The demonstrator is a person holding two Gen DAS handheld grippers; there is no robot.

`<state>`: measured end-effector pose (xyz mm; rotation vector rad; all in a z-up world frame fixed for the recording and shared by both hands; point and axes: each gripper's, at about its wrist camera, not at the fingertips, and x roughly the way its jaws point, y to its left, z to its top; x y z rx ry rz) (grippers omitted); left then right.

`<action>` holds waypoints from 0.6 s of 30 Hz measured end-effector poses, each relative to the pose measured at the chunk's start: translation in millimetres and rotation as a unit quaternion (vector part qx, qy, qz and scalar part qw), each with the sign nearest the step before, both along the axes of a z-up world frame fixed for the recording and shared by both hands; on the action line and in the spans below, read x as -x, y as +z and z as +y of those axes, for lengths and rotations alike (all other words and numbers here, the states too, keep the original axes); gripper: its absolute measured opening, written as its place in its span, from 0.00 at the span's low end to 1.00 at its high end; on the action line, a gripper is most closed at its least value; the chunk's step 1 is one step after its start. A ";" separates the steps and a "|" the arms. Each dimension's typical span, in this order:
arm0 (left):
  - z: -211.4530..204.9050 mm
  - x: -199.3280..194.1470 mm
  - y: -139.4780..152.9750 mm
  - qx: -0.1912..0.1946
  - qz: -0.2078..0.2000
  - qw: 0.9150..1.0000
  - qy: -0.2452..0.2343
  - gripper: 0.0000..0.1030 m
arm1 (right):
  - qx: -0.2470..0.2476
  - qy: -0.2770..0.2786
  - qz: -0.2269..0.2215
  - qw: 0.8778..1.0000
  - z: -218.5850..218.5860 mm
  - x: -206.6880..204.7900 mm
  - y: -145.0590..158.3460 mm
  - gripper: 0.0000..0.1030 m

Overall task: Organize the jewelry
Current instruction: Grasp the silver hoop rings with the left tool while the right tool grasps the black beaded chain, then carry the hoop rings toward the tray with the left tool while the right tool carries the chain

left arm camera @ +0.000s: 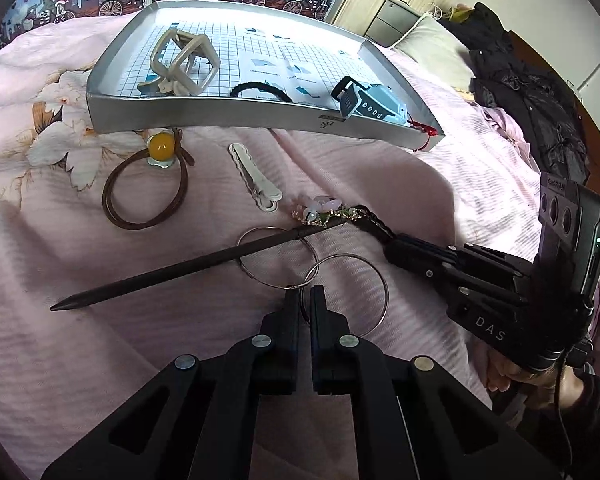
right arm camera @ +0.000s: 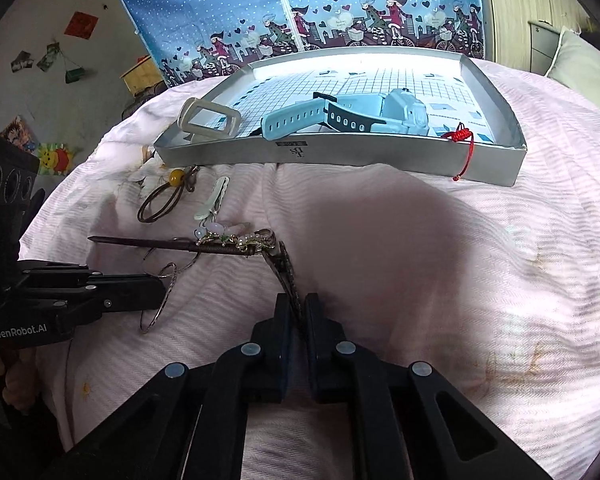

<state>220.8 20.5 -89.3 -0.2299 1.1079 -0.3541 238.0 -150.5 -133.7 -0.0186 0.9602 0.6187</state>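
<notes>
Both tools gripping jewelry on the pink bedspread.

My left tool is clenched on a thin silver hoop; my right tool pinches the dark chain trailing from the flowered black hair stick. The shallow silver tray sits farther off, holding a pale blue watch.

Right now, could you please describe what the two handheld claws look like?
Both are matte black plastic with flat paired fingers and round silver pivot screws. The left claw reads "GenRobot.AI" in white; the right claw reads "DAS", carries a camera block with a green light and trails a black cable.
</notes>
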 end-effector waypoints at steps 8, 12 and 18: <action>-12.0 7.0 0.3 -0.010 -0.016 0.999 -0.029 0.02 | -0.016 -0.005 0.002 1.000 -4.4 0.8 2.5 0.07; -13.7 10.3 4.3 0.051 0.001 0.998 -0.043 0.01 | -0.051 -0.026 -0.017 0.998 -19.0 0.8 16.4 0.04; -16.8 14.5 20.3 0.086 -0.032 0.994 -0.052 0.01 | -0.076 -0.052 -0.042 0.995 -33.5 -0.9 30.9 0.04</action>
